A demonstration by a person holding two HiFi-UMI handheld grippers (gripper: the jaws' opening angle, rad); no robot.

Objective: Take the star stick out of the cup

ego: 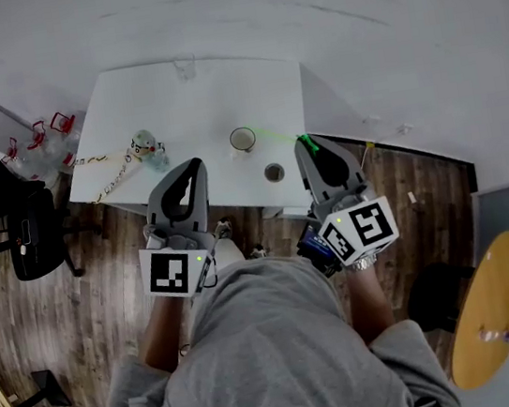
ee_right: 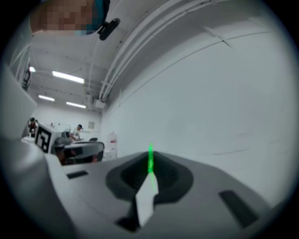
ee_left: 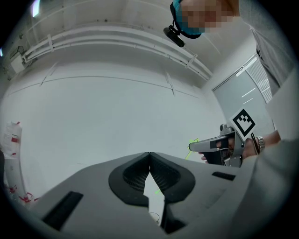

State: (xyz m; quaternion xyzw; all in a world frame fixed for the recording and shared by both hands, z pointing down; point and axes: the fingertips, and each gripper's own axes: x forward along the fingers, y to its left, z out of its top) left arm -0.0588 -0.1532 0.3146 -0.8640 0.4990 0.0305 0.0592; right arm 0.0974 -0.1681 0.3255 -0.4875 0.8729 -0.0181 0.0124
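Grey sweatshirt (ego: 274, 337) fills the near edge of the head view, and just ahead of it the 2 tongs point over the near edge of the white table (ego: 200, 92). The left gripper (ego: 195, 163) has its jaws pressed together at the tips, with nothing between them. The right gripper (ego: 303, 141) is clamped on the green star stick (ego: 282, 136), which runs leftward from its tips to the rim of the cup (ego: 243, 139). Whether its far end is clear of the cup cannot be told.
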